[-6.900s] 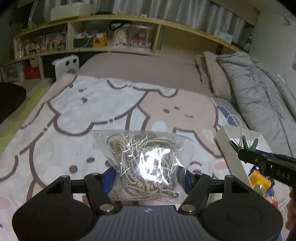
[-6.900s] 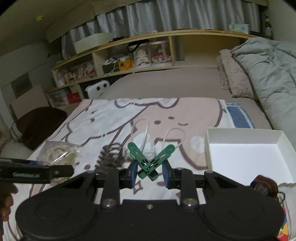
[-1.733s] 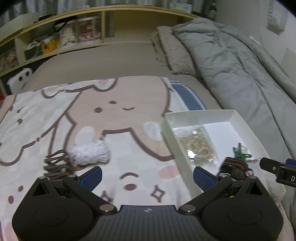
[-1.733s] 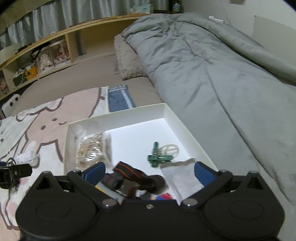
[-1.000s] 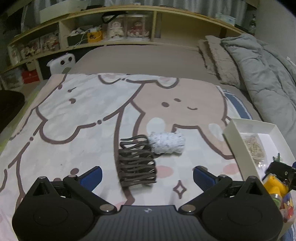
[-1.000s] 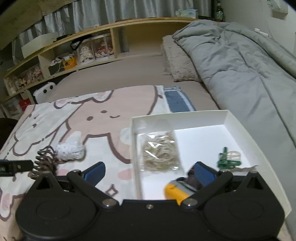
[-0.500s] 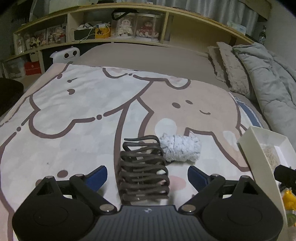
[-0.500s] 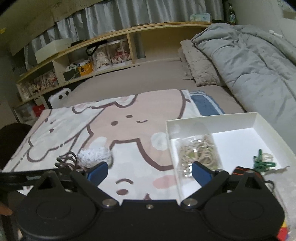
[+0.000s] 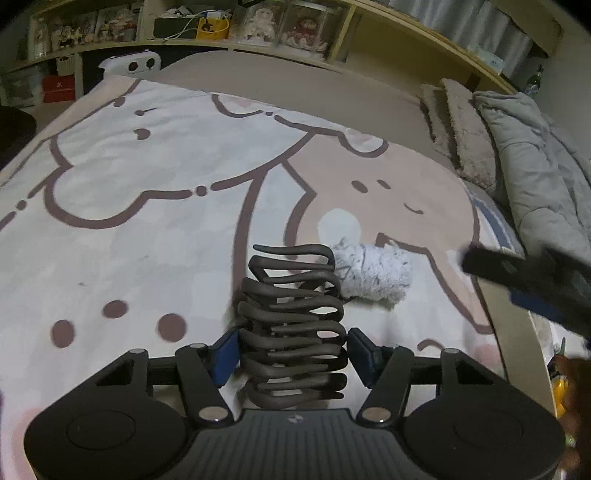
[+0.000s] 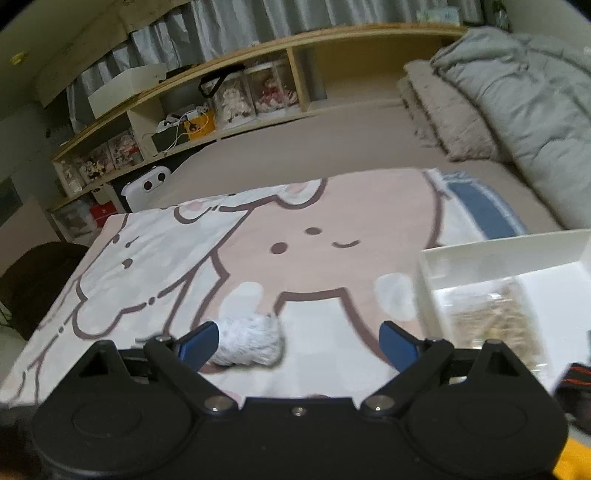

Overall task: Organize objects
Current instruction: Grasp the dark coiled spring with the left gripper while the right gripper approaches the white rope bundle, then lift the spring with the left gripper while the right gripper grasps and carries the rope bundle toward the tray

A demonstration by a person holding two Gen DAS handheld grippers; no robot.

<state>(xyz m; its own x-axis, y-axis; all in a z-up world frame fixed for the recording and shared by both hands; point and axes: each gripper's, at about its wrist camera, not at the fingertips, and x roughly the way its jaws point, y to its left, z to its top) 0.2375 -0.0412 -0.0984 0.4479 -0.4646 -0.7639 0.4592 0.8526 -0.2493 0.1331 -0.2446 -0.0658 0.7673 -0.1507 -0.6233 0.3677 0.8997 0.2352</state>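
Observation:
A dark brown hair claw clip (image 9: 291, 325) lies on the cartoon blanket between the fingers of my left gripper (image 9: 294, 354). The jaws are closing and the blue pads (image 9: 225, 354) meet its two sides. Just beyond it to the right lies a white fluffy roll (image 9: 373, 277). In the right wrist view that roll (image 10: 247, 345) sits by the left finger of my right gripper (image 10: 299, 347). Its jaws are wide and closing slightly, touching nothing. The right gripper (image 9: 535, 280) shows blurred at the right of the left view. The white box (image 10: 480, 251) holds a bag of rubber bands (image 10: 491, 317).
A grey duvet (image 10: 535, 110) and pillows (image 10: 443, 110) fill the right of the bed. A wooden shelf with dolls (image 9: 295, 29) runs behind it. A black and orange item (image 10: 576, 373) and a yellow item (image 9: 559, 391) sit at the box's near end. A dark chair (image 10: 29, 280) stands left.
The left gripper came down over the claw clip and its jaws narrowed onto it. The right gripper swung left from the box toward the white roll.

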